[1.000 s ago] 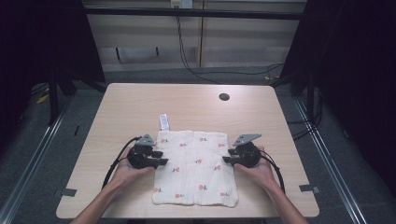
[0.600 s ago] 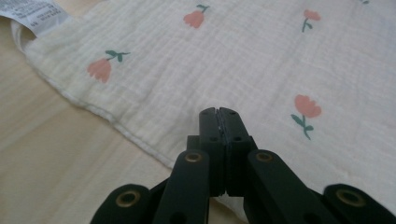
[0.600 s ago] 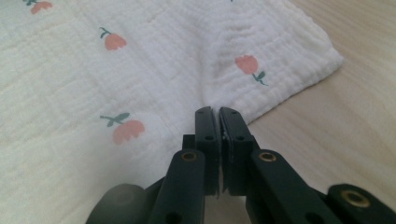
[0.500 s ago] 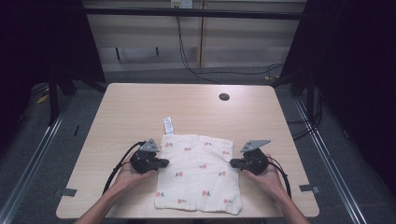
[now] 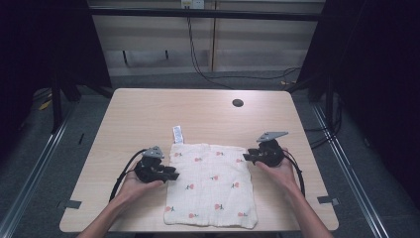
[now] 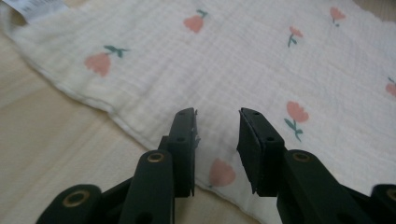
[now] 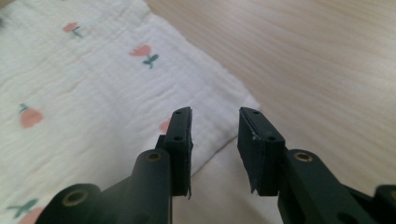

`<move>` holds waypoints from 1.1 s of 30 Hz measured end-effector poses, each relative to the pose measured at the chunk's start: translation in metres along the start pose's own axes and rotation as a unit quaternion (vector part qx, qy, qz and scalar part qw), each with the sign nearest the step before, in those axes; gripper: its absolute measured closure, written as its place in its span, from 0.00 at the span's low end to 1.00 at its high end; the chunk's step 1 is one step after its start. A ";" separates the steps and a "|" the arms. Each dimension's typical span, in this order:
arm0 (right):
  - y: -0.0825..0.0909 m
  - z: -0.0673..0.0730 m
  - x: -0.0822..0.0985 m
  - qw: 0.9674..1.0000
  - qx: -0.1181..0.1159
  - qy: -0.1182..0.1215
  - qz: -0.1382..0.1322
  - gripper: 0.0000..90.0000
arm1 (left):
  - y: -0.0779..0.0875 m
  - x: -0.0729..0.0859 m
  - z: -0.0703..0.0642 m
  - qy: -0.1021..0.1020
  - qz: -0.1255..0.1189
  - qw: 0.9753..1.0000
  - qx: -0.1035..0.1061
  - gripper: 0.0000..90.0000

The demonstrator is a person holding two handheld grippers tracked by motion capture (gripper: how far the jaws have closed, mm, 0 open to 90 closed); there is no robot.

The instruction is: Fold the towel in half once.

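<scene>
White floral cloth (image 5: 212,186) lies flat on the worktop (image 5: 148,114), near edge close to the person, label tag (image 5: 178,134) at its far left corner. Since a second ago it has spread wider, squarer. Left gripper (image 5: 170,174) sits at the cloth's left edge, fingers (image 6: 184,140) part open, just opened again after a pinch, nothing between them, cloth beneath. Right gripper (image 5: 246,156) at the far right corner has moved outward; fingers (image 7: 180,140) likewise just opened, empty. Looks like both sides released after a flattening tug; cloth probably ready for folding. Grommet hole (image 5: 237,102) further back.
</scene>
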State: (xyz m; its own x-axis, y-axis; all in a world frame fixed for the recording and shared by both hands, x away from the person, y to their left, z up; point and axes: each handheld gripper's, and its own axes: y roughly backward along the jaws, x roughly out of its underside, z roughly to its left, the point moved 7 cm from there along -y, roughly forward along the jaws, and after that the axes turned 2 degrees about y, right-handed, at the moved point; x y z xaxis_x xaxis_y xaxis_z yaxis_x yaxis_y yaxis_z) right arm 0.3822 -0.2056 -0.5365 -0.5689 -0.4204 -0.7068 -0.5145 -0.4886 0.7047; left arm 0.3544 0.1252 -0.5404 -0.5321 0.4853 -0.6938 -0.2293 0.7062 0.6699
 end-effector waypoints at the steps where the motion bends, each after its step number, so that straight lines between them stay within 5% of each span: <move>1: -0.003 -0.005 -0.002 1.000 0.002 0.000 -0.007 0.71 | 0.001 -0.002 0.003 0.007 0.002 1.000 -0.004 0.72; 6: -0.015 -0.015 -0.006 1.000 -0.003 -0.012 -0.002 0.70 | 0.008 -0.012 0.030 0.039 -0.013 0.998 -0.046 0.63; 10: -0.026 -0.017 -0.008 1.000 -0.009 -0.010 0.005 0.69 | 0.011 -0.017 0.045 0.057 -0.025 0.997 -0.055 0.58; 16: -0.030 -0.016 -0.008 1.000 0.008 0.002 0.008 0.72 | 0.007 -0.024 0.060 0.055 -0.025 0.996 -0.062 0.56; 21: -0.033 -0.013 -0.009 1.000 -0.010 -0.007 -0.002 0.93 | -0.004 -0.025 0.071 0.058 -0.011 0.997 -0.058 0.58; 33: -0.031 -0.013 -0.012 0.999 -0.028 -0.025 -0.011 0.95 | -0.024 -0.041 0.079 0.044 0.002 0.996 -0.081 0.62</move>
State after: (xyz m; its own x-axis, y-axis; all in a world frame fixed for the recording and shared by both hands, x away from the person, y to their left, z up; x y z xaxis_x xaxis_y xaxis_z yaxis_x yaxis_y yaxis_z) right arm 0.4134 -0.1955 -0.5510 -0.5899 -0.3710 -0.7172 -0.4915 -0.5397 0.6835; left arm 0.4462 0.1289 -0.5494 -0.6004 0.4357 -0.6706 -0.3523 0.6087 0.7109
